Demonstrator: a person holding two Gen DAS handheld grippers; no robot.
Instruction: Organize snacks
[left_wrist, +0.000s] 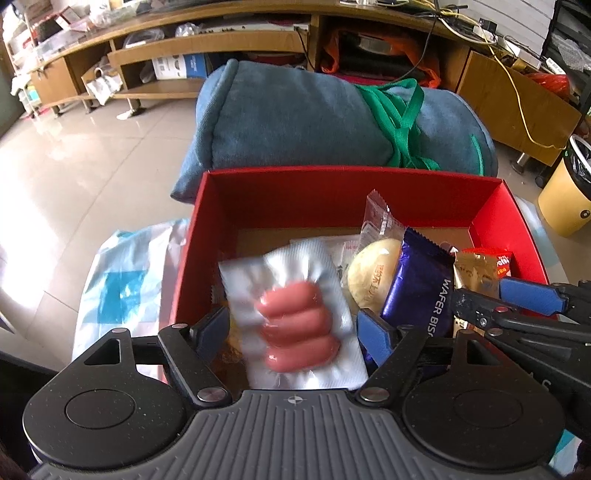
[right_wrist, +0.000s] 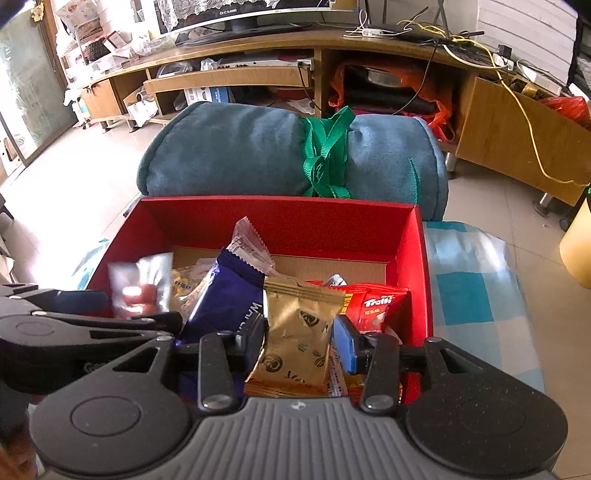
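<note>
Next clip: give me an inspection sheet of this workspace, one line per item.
Surface: blue-checked cloth under the red box.
Job's things: sausage pack, gold packet, purple wafer pack, bun, red candy bag, all in the box.
Clutter: nothing seen.
Grippers: left gripper open around the sausage pack; right gripper shut on the gold packet.
Cables: yellow cable on the cabinet.
Surroundings: rolled blue blanket, tiled floor.

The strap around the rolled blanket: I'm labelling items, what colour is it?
Green strap, knotted around the blue blanket; clearest in the right wrist view.
</note>
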